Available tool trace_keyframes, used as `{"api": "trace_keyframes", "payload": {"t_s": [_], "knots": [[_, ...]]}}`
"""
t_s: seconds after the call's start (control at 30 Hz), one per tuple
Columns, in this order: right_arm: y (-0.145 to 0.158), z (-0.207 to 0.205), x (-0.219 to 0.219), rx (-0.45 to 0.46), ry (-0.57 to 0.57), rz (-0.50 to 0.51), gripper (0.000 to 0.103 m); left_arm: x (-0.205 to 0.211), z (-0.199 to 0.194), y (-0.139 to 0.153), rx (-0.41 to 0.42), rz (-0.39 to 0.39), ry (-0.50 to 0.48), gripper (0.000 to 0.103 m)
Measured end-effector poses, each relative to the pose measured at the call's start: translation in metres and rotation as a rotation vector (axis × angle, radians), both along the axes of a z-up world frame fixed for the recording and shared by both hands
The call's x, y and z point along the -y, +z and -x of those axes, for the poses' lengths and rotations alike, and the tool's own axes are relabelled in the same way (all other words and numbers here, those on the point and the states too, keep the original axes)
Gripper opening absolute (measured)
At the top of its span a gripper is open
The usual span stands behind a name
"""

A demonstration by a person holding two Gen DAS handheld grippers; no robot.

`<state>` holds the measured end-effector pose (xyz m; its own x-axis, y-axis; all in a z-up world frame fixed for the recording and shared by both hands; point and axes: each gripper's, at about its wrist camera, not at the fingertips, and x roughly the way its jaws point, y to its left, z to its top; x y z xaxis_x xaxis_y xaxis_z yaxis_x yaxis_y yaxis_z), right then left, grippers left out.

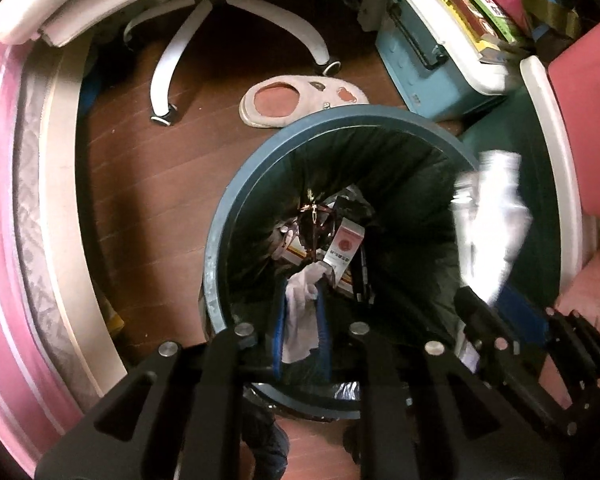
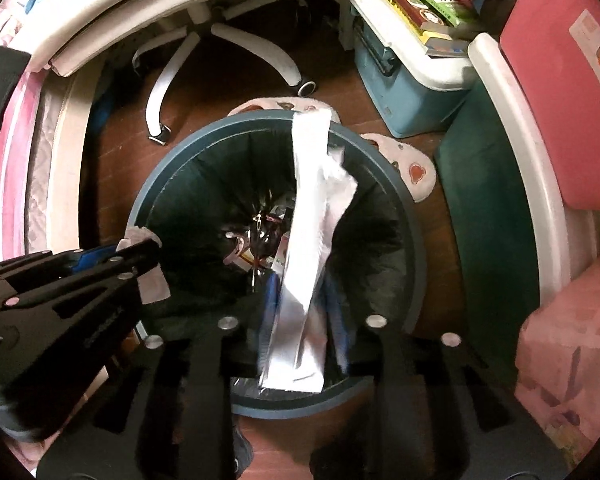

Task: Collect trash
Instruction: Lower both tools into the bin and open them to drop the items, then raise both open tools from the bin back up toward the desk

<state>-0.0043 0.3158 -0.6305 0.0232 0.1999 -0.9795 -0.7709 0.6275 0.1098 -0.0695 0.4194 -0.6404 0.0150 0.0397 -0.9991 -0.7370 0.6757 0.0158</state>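
Item, bin [image 1: 220, 216]: round, blue-grey rim, lined with a black bag [image 1: 380, 168], standing on a wooden floor [image 1: 148, 184]. We look almost straight down into it from both wrist views. At the bottom we note earlier rubbish, among it a small red-and-white carton [image 1: 346, 248]. Item, left gripper [image 1: 302, 292]: poised over the near side of the bin mouth, jaws nearly closed, its blue pads pinching a crumpled white tissue [image 1: 296, 320] that bulges out past the fingertips. Item, right gripper [image 2: 304, 300]: also above the bin mouth, to the right of the left one, jaws standing partly apart. A long silver wrapper [image 2: 312, 208] stands upright between the jaws, its lower end blurred. We see a gap between it and the right-hand pad, so we count it as not clamped. Surroundings: a white office chair base [image 1: 236, 12] on castors beyond the bin. A pale slipper [image 1: 300, 100] lies just behind the rim. To the far right, a light blue storage box [image 1: 432, 80] carries a stack of books [image 1: 460, 12]. A dark green mat [image 2: 488, 200] lies right of the bin, and pink bedding [image 1: 4, 200] runs along the left edge.
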Motion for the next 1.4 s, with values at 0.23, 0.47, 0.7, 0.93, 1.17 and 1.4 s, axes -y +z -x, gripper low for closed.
{"api": "trace_keyframes", "payload": {"t_s": [0.23, 0.47, 0.7, 0.93, 1.17, 1.4], "knots": [[0.001, -0.008, 0.005, 0.01, -0.01, 0.003, 0.064, 0.0, -0.007, 0.002, 0.011, -0.012, -0.003, 0.044], [0.001, -0.015, 0.014, 0.026, -0.029, 0.015, 0.081, 0.008, -0.015, 0.003, 0.005, -0.019, -0.023, 0.066], [0.004, -0.022, 0.024, 0.033, -0.054, 0.021, 0.083, 0.013, -0.021, 0.005, 0.004, -0.019, -0.034, 0.072], [0.021, -0.026, 0.034, 0.033, -0.079, 0.029, 0.084, 0.018, -0.023, 0.022, -0.006, -0.021, -0.04, 0.073], [0.063, -0.029, 0.04, 0.036, -0.096, 0.02, 0.084, 0.02, -0.022, 0.064, -0.009, -0.037, -0.043, 0.073], [0.126, -0.033, 0.044, 0.044, -0.108, 0.001, 0.084, 0.02, -0.022, 0.126, 0.008, -0.051, -0.036, 0.074]]}}
